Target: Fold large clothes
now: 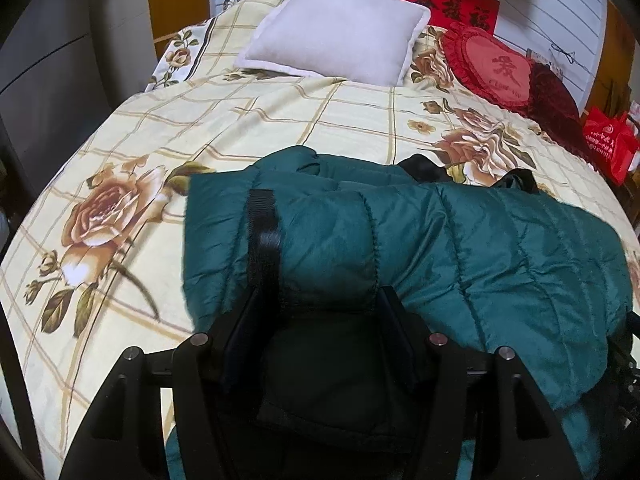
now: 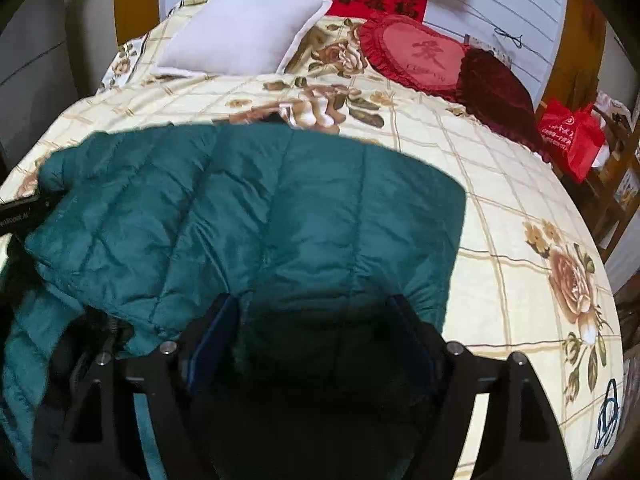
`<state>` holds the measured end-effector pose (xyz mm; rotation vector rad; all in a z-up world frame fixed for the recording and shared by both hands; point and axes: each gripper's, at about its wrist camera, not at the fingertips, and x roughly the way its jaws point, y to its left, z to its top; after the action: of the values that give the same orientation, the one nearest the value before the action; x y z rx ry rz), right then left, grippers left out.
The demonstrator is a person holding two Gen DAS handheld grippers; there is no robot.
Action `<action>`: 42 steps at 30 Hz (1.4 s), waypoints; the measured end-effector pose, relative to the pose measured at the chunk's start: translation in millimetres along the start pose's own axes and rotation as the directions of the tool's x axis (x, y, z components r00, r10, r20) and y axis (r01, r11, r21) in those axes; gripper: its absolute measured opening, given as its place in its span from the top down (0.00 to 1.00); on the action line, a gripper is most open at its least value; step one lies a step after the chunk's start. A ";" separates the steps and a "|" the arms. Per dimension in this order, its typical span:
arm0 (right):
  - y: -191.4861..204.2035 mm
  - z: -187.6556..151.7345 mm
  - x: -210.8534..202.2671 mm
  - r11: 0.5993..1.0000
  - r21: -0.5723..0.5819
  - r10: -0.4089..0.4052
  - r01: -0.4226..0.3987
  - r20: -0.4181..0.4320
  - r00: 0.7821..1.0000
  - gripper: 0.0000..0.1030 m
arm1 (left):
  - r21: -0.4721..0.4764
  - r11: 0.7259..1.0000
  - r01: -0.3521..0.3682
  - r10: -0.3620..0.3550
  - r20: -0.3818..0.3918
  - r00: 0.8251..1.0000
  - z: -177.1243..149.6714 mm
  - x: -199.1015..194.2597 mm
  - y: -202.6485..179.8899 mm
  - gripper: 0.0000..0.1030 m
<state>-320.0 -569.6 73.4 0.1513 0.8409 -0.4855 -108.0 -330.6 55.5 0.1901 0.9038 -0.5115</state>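
Both fingers [image 1: 384,304] flank the jacket [image 2: 256,208].

The green quilted jacket [image 2: 256,216] covers the near part of the bed, bunched between both grippers' fingers. Beyond it the floral bedspread [image 1: 280,120] lies open up to the white pillow [image 1: 336,28] and red heart cushion [image 2: 416,52]; the right side is bare too.

Right gripper [image 2: 316,316] jaws clamp green jacket [image 2: 256,208] on bedspread [image 2: 500,208].
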 end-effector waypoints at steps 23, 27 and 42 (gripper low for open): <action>-12.5 -71.5 -92.4 0.992 0.090 0.088 -0.088 -0.004 0.996 0.21 | 0.049 0.999 0.014 -0.014 0.005 1.000 -75.4 -109.2 28.6 0.60; -8.1 -82.7 -100.0 0.992 0.087 0.094 -0.093 -0.010 0.995 0.21 | 0.054 0.998 0.019 -0.020 0.013 1.000 -89.6 -123.0 30.6 0.60; 1.1 -115.2 -111.9 0.989 0.106 0.108 -0.104 -0.035 0.994 0.21 | 0.049 0.999 0.016 -0.016 -0.001 1.000 -131.2 -141.3 37.0 0.60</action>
<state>-460.8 -492.8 80.4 0.3012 0.8428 -0.4274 -253.4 -201.9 84.8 0.2280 0.8945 -0.5485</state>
